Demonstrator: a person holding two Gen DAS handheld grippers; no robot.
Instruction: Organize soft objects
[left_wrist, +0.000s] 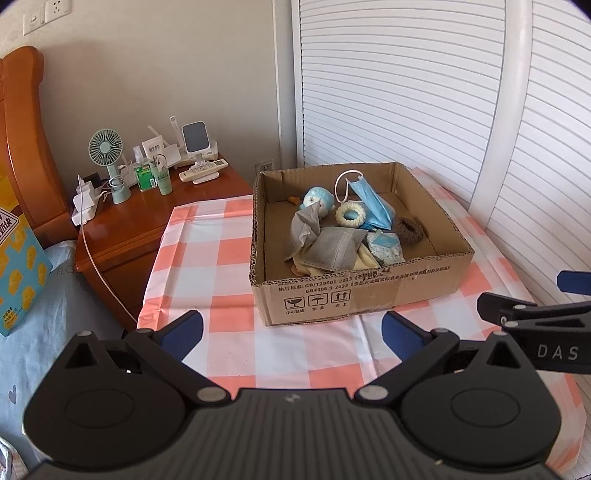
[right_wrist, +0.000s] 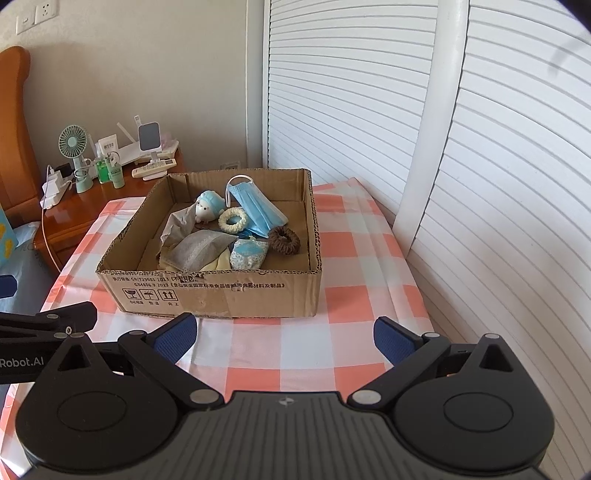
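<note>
We read "GB/T29601 2013" on one cardboard box (right_wrist: 221, 291); inside, two hair scrunchies (right_wrist: 283, 240), one blue mask (right_wrist: 255, 206). Left claw (left_wrist: 291, 332) and right claw (right_wrist: 284, 332) gape wide, empty.

Orange-and-white checks cover the worktop (right_wrist: 347, 295). Plain brown cardboard box (right_wrist: 258, 295), black print on its front. Inside: a pale blue face mask (right_wrist: 255, 206) with white loops, a grey mask (right_wrist: 199, 251), a cream scrunchie (right_wrist: 232, 220), a dark brown one (right_wrist: 283, 240) (fuzzy-looking), a blue-and-white plush (right_wrist: 207, 206). Both tongs black with blue pads (right_wrist: 177, 338).
</note>
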